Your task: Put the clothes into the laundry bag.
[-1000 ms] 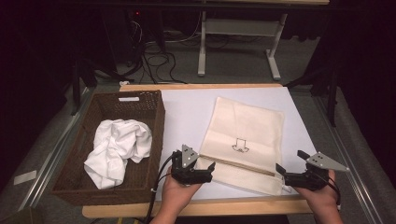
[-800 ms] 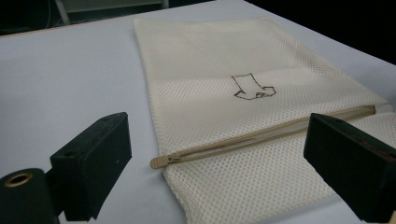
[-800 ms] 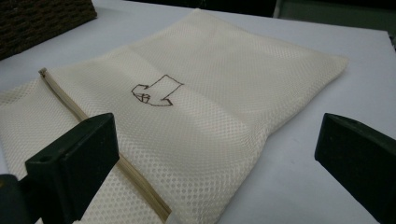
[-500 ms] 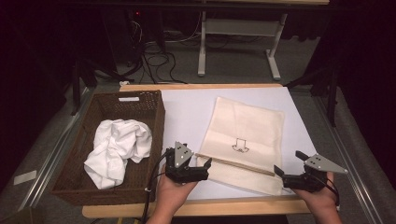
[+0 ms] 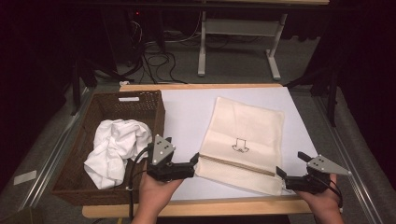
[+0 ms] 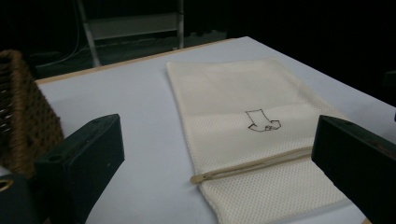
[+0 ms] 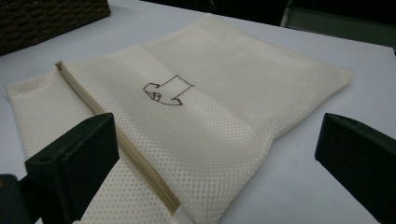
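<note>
High view: cream mesh bag (image 5: 245,142) flat on the white table (image 5: 187,116), right of middle, zipper strip running across near its front end, small dark drawing at its centre. Left gripper (image 5: 195,160) just off the bag's near left corner, above the table, jaws spread wide and just opened further, nothing between them. Right gripper (image 5: 290,164) at the bag's near right corner, jaws parted, nothing pinched; whether a tip touches the mesh, unclear. Brown wicker basket (image 5: 154,107) along the table's left side, crumpled white cloth (image 5: 114,149) lying in it. The basket's right wall just beside the left gripper's body, cable trailing down past the table's front edge. Beyond the table, a dark floor with tangled cables (image 5: 154,51) and a pale desk frame (image 5: 238,42).

Left gripper view: two black jaws far apart at the bottom corners, only bare table and the bag's front end in the gap. Bag (image 6: 252,130) ahead and to the right, zipper (image 6: 252,164) slanting across, drawing above it. Basket wall (image 6: 23,126) close at the left, right beside the left jaw. Nothing lying between jaws and bag.

Right gripper view: jaws wide apart and empty. Bag (image 7: 187,116) spread right in front and beneath, zipper (image 7: 116,140) passing close by the left jaw. Basket corner (image 7: 51,18) at top left, well apart from the bag.
</note>
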